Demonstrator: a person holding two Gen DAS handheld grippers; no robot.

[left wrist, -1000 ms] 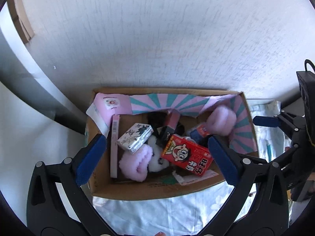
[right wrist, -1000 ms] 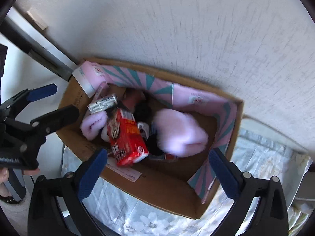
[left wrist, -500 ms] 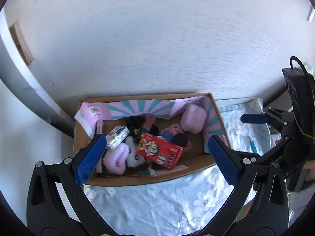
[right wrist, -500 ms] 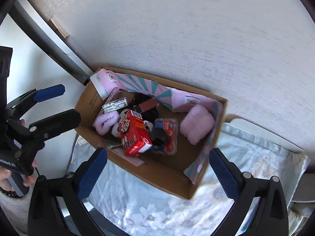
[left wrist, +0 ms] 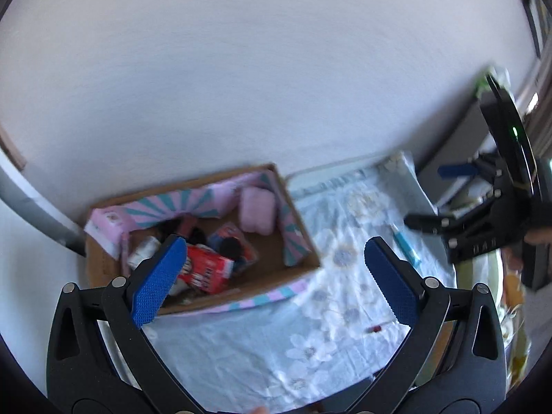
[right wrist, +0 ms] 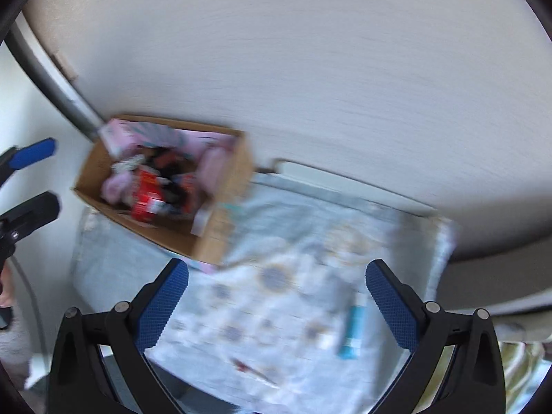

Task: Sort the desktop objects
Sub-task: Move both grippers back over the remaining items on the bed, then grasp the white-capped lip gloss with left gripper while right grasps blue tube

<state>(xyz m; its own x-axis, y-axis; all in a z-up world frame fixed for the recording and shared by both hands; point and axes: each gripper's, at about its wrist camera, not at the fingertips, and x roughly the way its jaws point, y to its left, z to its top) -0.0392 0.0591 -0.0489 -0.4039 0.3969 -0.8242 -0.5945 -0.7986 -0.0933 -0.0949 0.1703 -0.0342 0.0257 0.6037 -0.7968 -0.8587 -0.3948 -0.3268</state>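
Observation:
A cardboard box (left wrist: 303,241) (right wrist: 220,227) lined in pink and teal stands against the wall on a flowered blue cloth (left wrist: 262,338) (right wrist: 283,310). It holds a red snack carton (left wrist: 203,269) (right wrist: 146,196), a pink fluffy item (left wrist: 257,210) (right wrist: 214,162) and several other small things. On the cloth lie a teal tube (left wrist: 407,246) (right wrist: 353,327) and a thin red-tipped stick (left wrist: 379,327) (right wrist: 253,369). My left gripper (left wrist: 272,283) is open above the box's near edge, empty. My right gripper (right wrist: 276,310) is open above the cloth, empty, and also shows at the right of the left wrist view (left wrist: 448,200).
A pale textured wall (left wrist: 258,86) rises right behind the box and table. A grey post (right wrist: 58,86) stands at the left. A hand (right wrist: 7,293) holds the left gripper (right wrist: 31,179) at the left edge of the right wrist view. Patterned fabric (right wrist: 517,362) lies past the cloth's right edge.
Both grippers have pulled back and up from the box and swung right. The box looks smaller, and the cloth with the tube and stick has come into view. The pink fluffy item now rests in the box.

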